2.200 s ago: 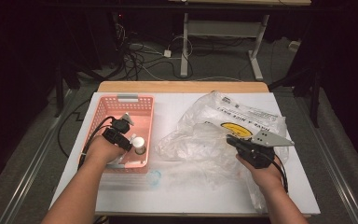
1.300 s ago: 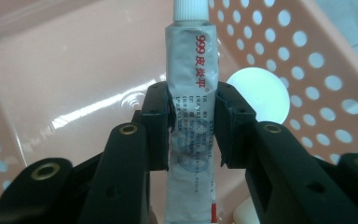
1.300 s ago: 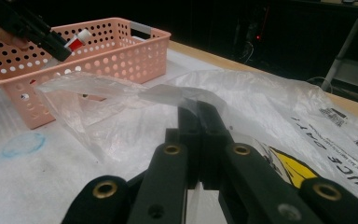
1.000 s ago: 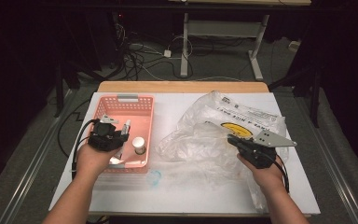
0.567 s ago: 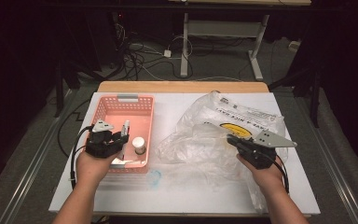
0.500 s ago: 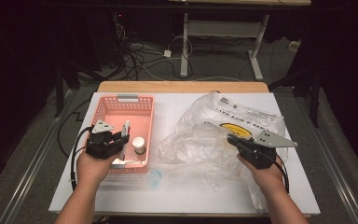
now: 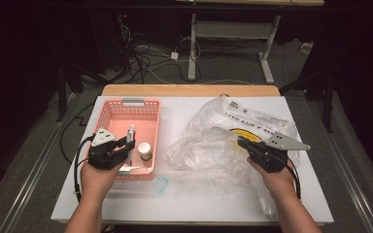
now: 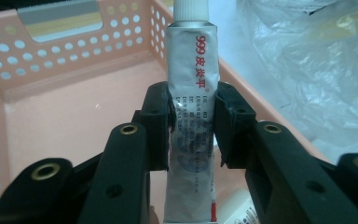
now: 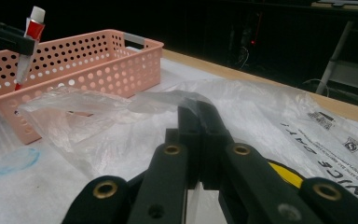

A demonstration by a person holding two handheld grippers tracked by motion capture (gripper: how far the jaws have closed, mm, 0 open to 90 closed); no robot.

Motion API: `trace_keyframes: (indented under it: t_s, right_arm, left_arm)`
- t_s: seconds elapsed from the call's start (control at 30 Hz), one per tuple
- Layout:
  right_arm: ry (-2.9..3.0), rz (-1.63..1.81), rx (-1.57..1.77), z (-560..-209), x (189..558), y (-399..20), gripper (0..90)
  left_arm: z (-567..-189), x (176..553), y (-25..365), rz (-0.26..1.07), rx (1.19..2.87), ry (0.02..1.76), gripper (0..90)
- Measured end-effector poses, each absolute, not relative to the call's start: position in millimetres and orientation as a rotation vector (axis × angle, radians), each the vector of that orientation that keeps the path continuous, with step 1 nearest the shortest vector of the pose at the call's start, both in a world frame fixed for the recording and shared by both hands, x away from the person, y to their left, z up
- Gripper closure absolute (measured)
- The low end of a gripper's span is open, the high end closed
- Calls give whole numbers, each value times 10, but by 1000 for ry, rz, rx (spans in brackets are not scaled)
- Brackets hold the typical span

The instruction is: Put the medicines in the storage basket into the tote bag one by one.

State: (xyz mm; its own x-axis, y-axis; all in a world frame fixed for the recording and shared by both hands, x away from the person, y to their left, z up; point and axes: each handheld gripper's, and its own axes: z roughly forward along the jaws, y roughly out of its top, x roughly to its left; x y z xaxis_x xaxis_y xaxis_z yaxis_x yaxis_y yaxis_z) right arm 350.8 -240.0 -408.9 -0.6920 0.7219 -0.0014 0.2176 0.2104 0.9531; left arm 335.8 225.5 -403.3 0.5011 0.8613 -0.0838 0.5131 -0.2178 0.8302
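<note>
From the high view, the left gripper (image 7: 126, 144) holds a tube (image 7: 130, 134) over the pink basket (image 7: 148, 109), while the right gripper (image 7: 243, 143) pinches the plastic bag (image 7: 209, 145). The left gripper view shows both pads clamping the tube's printed body, red lettering legible. The right gripper view shows the jaws fully clenched on a bag fold.

We've got a little white-capped jar (image 7: 144, 151) sitting in the pink basket (image 7: 148, 108), a faint blue ring (image 7: 160, 184) marked on the white table (image 7: 175, 109), plus cables (image 7: 148, 53) tangled on the floor behind.
</note>
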Motion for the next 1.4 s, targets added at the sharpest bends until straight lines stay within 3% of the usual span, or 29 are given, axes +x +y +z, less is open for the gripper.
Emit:
trace_keyframes:
  t_s: [0.43,1.4]
  right_arm:
    - [2031,1502,864,-4063,3499,-2390,900]
    - [2006,1514,851,-4022,3495,-2387,900]
  left_arm:
    - [-3776,3198,2064,566,1840,1034,672]
    - [-3822,2984,1508,405,1870,858,671]
